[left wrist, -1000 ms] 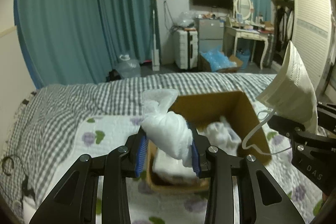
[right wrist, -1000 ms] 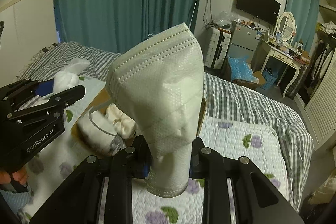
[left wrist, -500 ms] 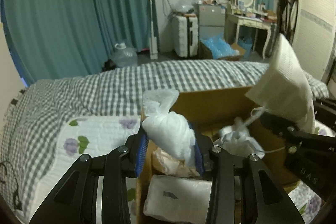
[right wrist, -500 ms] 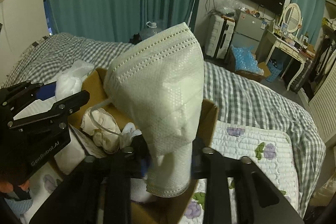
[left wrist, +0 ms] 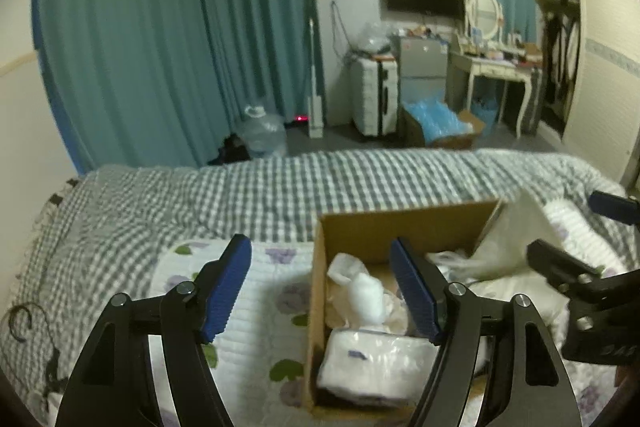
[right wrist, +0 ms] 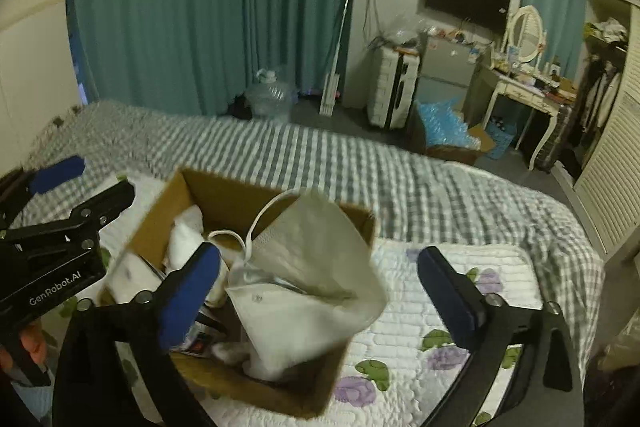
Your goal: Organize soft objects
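Note:
A brown cardboard box (left wrist: 400, 227) (right wrist: 224, 195) stands open on the bed. My left gripper (left wrist: 324, 291) is open and empty above the box's left wall. A white wad in thin plastic (left wrist: 368, 299) lies inside on other white soft items (left wrist: 372, 355). My right gripper (right wrist: 316, 295) is open above the box. A white face mask (right wrist: 312, 279) (left wrist: 508, 243) is loose between its fingers, over the box's right side.
The bed has a grey checked blanket (left wrist: 280, 187) and a white floral quilt (right wrist: 460, 287). A black hanger (left wrist: 24, 323) lies at the left. Beyond the bed are teal curtains (left wrist: 160, 47), a suitcase (left wrist: 376, 99) and a dressing table (left wrist: 500, 67).
Both grippers have opened. The white wad has dropped from my left gripper into the box. The mask has left my right gripper's hold and tips into the box.

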`<action>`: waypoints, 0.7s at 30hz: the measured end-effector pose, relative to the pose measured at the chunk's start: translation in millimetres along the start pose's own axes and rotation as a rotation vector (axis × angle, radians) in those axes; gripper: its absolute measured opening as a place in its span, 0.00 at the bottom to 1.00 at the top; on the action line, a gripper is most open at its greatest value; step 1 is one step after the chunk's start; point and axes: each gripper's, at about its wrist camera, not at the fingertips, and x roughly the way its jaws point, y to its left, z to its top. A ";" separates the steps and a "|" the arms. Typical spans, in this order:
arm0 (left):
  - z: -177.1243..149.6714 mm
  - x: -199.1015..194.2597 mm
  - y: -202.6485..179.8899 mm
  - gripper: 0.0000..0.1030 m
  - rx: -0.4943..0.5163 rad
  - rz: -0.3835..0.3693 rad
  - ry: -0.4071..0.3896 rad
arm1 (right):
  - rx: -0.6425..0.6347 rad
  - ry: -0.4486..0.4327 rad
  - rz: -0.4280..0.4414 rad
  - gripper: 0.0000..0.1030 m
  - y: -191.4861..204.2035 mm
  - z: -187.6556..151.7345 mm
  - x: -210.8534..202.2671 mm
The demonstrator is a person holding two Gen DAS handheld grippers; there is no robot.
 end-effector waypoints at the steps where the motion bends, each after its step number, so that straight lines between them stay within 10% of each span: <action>1: 2.4 -7.4 2.6 0.71 -0.011 0.001 -0.008 | 0.004 -0.020 -0.002 1.00 -0.9 3.6 -12.3; 5: 12.2 -45.8 13.4 0.92 -0.042 0.004 -0.052 | 0.018 -0.116 -0.006 1.00 0.6 17.8 -66.3; 21: 11.2 -209.2 44.0 1.00 -0.109 0.007 -0.359 | 0.063 -0.456 0.000 1.00 15.7 -7.5 -259.3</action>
